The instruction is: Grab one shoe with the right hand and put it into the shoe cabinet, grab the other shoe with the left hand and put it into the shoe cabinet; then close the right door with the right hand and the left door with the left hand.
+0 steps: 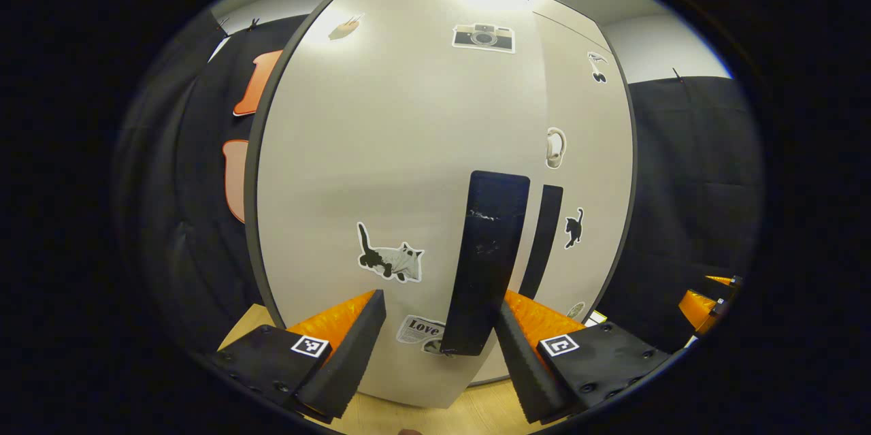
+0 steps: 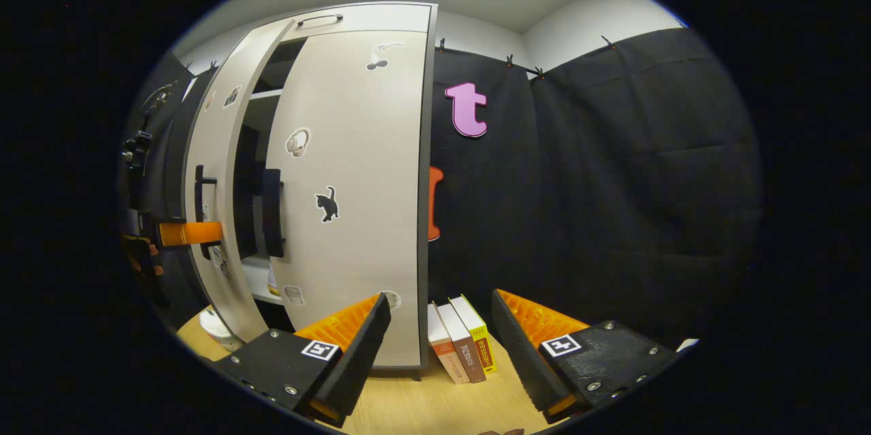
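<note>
Closing the left door (image 1: 408,169) of the shoe cabinet (image 2: 401,20) — the left tool (image 1: 439,333) stands open astride its handle (image 1: 486,265), gripping nothing; the right tool (image 2: 439,336) hangs open, empty, beside the near-shut right door (image 2: 354,183). Next: push the left door flush. Shoes presumably inside.

Your left door (image 1: 381,169) hides the cabinet's inside; past your right fingers, its shelves (image 2: 262,94) sit in shadow.
</note>
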A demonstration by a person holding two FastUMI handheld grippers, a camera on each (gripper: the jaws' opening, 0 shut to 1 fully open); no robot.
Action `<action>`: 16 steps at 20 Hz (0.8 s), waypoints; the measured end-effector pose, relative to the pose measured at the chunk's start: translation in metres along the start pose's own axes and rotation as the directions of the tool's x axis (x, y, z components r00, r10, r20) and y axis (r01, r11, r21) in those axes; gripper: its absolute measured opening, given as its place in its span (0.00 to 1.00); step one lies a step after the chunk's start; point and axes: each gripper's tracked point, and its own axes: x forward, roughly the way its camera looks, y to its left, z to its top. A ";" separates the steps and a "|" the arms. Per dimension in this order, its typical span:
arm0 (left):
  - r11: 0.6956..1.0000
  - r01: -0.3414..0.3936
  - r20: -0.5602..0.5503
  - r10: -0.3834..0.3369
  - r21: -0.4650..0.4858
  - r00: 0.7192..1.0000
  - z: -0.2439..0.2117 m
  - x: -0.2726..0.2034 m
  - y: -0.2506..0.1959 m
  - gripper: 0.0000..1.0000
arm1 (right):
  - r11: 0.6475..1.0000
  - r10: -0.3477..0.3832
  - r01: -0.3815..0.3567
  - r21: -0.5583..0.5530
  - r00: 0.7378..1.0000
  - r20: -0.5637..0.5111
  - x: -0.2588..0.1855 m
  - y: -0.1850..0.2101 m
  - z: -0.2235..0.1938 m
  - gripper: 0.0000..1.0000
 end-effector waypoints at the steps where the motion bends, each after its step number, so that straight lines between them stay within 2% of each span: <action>1: 1.000 -0.009 -0.001 0.009 0.006 1.000 0.002 0.004 -0.001 0.97 | 1.000 0.006 -0.006 0.003 1.000 0.001 0.002 0.001 0.001 0.92; 10: 0.995 -0.094 -0.026 0.095 0.031 0.995 0.008 0.027 -0.002 0.97 | 0.996 0.087 -0.087 -0.002 0.996 0.003 0.021 0.018 0.030 0.92; 13: 0.996 -0.088 -0.056 0.090 0.022 0.994 0.015 0.014 -0.010 0.97 | 0.993 0.116 -0.116 0.004 0.993 0.005 0.024 0.023 0.052 0.92; 16: 0.996 -0.073 -0.024 0.074 0.042 0.997 0.046 -0.029 -0.013 0.97 | 0.989 0.146 -0.146 -0.006 0.989 0.029 0.021 0.027 0.085 0.93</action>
